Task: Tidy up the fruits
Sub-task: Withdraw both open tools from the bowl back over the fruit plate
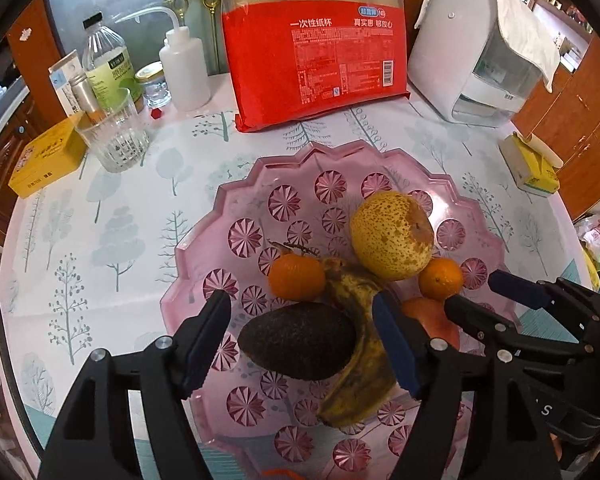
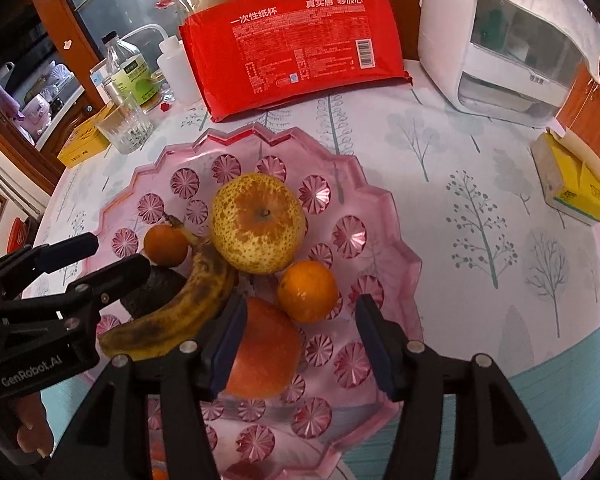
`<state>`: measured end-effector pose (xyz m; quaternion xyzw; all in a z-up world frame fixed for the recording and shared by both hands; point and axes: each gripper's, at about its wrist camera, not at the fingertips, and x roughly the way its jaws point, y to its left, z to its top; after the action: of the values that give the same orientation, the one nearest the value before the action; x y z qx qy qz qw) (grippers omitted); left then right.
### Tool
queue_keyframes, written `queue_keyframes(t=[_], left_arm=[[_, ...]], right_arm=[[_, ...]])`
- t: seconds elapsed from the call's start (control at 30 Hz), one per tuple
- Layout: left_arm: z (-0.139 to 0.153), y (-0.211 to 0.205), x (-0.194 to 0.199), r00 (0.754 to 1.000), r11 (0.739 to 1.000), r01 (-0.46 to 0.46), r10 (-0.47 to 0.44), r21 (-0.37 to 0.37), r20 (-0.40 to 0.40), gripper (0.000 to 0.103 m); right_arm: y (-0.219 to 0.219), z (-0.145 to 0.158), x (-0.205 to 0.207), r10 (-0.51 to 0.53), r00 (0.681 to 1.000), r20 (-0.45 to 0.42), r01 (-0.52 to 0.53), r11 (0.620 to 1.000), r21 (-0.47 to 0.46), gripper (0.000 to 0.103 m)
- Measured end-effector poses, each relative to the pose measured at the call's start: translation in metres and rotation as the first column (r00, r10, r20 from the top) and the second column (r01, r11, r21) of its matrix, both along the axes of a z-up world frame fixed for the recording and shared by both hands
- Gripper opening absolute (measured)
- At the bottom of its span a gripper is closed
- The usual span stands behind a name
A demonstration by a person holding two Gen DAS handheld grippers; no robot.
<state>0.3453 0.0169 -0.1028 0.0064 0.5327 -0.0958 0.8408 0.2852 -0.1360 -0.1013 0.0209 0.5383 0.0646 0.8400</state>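
Fruits lie in the pink glass tray [image 1: 204, 240]: the avocado [image 1: 298, 346] sits between the spread left gripper [image 1: 302, 342]; the right gripper [image 2: 300, 344], jaws apart, flanks the apple [image 2: 266, 354], half-hidden in the left view.

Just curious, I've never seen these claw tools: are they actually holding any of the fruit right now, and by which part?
Nothing is held. The left gripper is open around the avocado; the right gripper is open over the apple.

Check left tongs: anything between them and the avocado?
Nothing visible. The left tongs are open and straddle the avocado; the banana lies against its right side, inside the right finger.
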Motion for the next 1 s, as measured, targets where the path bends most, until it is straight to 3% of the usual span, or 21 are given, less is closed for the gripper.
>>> queue_keyframes(t=[0.43,0.6,1.0], left_arm=[[0.031,0.001,-0.038,0.999,1.000,-0.007,0.007,-0.011,0.047,0.072],[0.048,0.004,-0.059,0.998,1.000,-0.014,0.015,-0.020,0.068,0.072],[0.088,0.010,-0.119,0.990,0.999,-0.044,0.045,-0.013,0.130,0.073]], right_arm=[[0.000,0.019,-0.024,-0.013,1.000,0.004,0.013,1.000,-0.010,0.063],[-0.002,0.021,-0.032,-0.011,0.999,-0.049,0.011,1.000,0.004,0.063],[0.001,0.065,-0.080,0.009,0.997,0.079,-0.006,0.999,-0.033,0.063]])
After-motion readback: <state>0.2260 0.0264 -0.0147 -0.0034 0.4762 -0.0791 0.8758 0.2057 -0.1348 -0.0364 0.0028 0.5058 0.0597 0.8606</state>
